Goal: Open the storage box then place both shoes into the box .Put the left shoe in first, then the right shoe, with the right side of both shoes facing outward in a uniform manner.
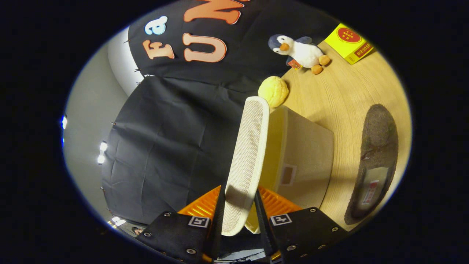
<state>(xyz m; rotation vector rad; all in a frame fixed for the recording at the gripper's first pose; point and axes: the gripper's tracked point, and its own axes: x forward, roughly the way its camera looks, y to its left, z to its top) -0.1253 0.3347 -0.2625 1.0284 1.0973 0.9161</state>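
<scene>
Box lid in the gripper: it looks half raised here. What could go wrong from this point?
1. The gripper pinches only the lid's near edge; the lid could slip out and drop shut on the box.
2. Swinging the lid further back may knock the yellow ball that sits right behind the box.
3. Pulling on the lid could drag the light-looking box toward the shoe lying beside it on the table.
</scene>
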